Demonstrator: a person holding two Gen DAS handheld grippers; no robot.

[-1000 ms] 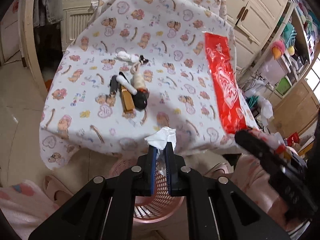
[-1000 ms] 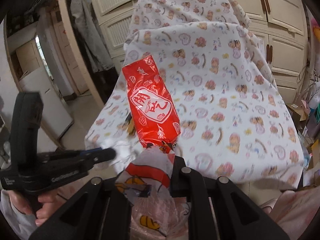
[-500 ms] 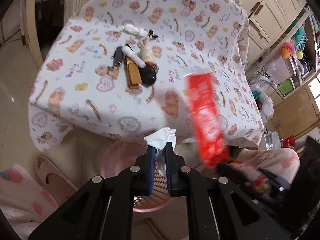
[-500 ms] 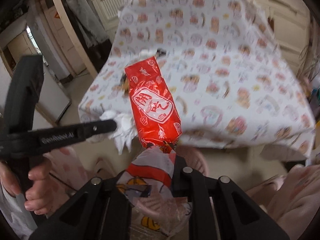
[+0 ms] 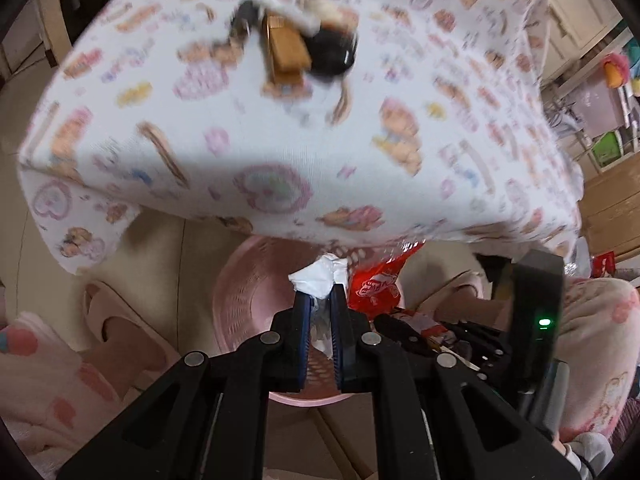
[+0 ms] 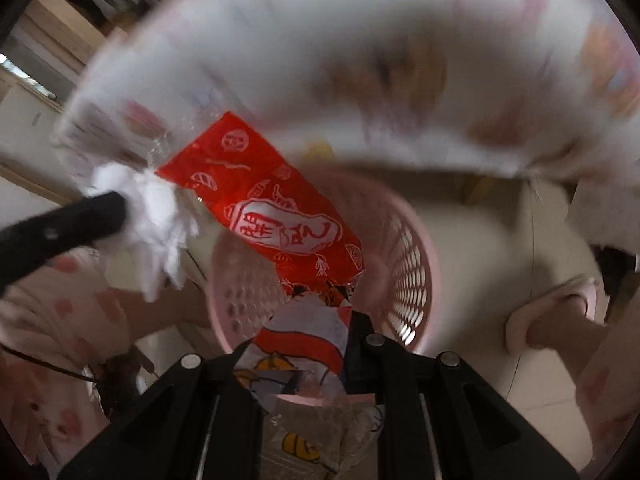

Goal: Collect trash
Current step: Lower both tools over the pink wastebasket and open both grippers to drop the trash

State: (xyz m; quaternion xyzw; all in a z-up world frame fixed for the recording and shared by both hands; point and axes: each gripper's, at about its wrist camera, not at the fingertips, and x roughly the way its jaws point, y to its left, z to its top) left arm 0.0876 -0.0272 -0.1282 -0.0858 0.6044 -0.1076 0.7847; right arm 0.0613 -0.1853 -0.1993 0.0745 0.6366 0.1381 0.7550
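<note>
A: Left gripper (image 5: 320, 300) — clamping nearly shut on white tissue (image 5: 320, 278), wad sticking out past the tips. Hanging over pink basket (image 5: 244, 300) on the floor.

B: Right gripper (image 6: 320, 316)?

A: Pinching close on a clear wrapper (image 6: 304, 344) with red stripe; red bag (image 6: 272, 216) dangling off its tip, tilting across the basket mouth (image 6: 404, 240). Pads themselves hidden behind the wrapper.

B: Touching the basket?

A: Cannot tell, too blurred. Tissue and bag sitting just beside each other above the rim.

B: Anything crowding in?

A: Table edge with printed cloth (image 5: 280, 152) overhanging the far side of the basket, covering part of the rim. Slipper (image 5: 120, 336) just left of basket, another foot in a slipper (image 6: 556, 320) on the right. Pink pyjama legs (image 5: 592, 332) closing in on both sides.

B: On the table?

A: Blurry pile: brown block (image 5: 286, 54), dark round thing (image 5: 332, 54), more white bits behind. Well apart from both grippers.
</note>
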